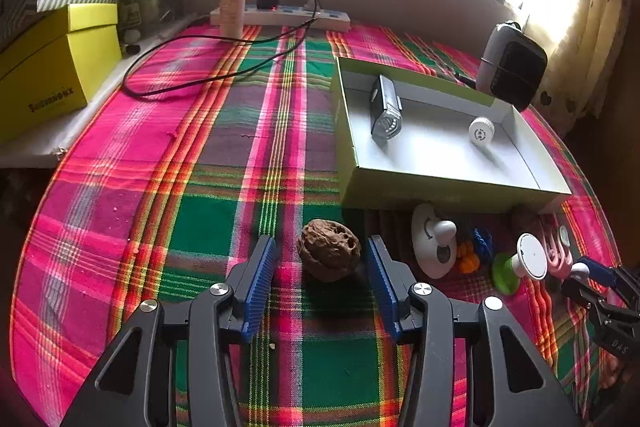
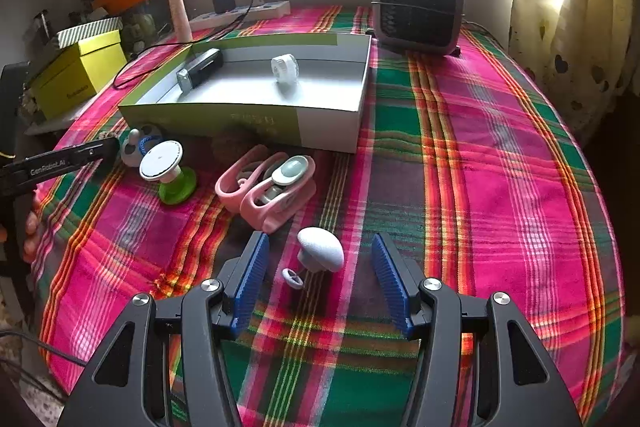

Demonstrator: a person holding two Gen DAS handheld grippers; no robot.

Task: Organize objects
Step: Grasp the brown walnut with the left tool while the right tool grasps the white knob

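With both jaws spread and empty, the left gripper (image 1: 322, 255) straddles a walnut (image 1: 329, 249) and the right gripper (image 2: 318, 259) a mushroom-shaped toy (image 2: 320, 249), neither pad touching. Risk: either rounded piece may roll or squirt out on the cloth (image 2: 500, 155) under an off-centre squeeze. The tray (image 2: 332, 137) wall stands close ahead; open cloth lies to the right.

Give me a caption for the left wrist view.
Open left gripper straddles a walnut on plaid cloth.
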